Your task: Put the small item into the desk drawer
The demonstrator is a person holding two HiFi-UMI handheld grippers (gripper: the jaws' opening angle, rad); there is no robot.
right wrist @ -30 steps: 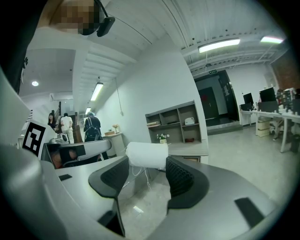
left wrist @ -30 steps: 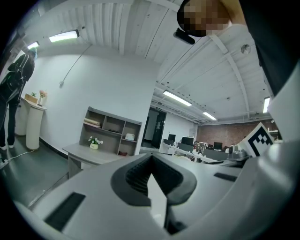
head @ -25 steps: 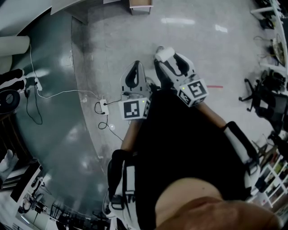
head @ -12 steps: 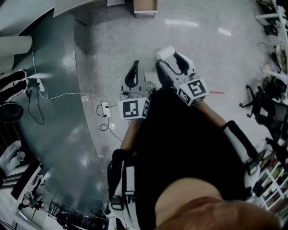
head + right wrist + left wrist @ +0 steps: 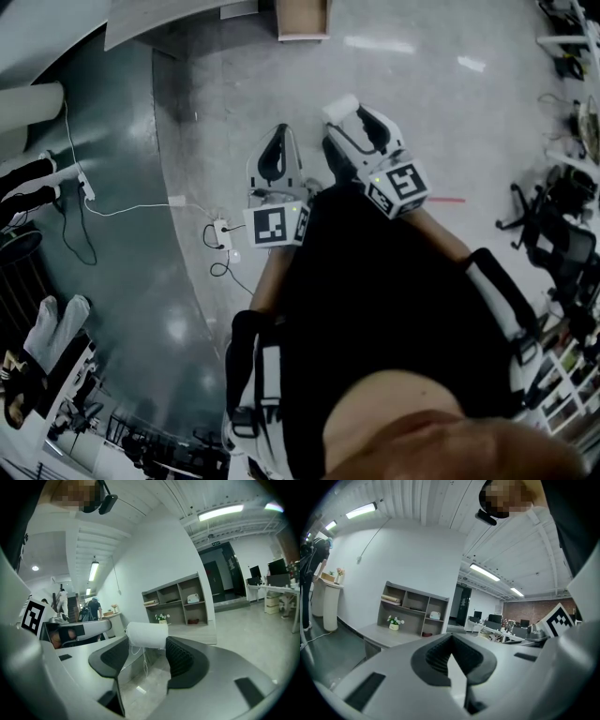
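While left gripper (image 5: pixel 279 133) fingers meet empty, right gripper (image 5: pixel 351 114) fingers pinch one white roll (image 5: pixel 146 634).

Power strip (image 5: pixel 223 232) (cabled); office chair (image 5: pixel 553 246); shelf unit (image 5: pixel 412 609)

No readable text, brand, number or sign anywhere.

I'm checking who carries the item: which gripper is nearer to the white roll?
Right. The right gripper clamps the white roll between its jaws. The left gripper is alongside, jaws together and empty, apart from the roll.
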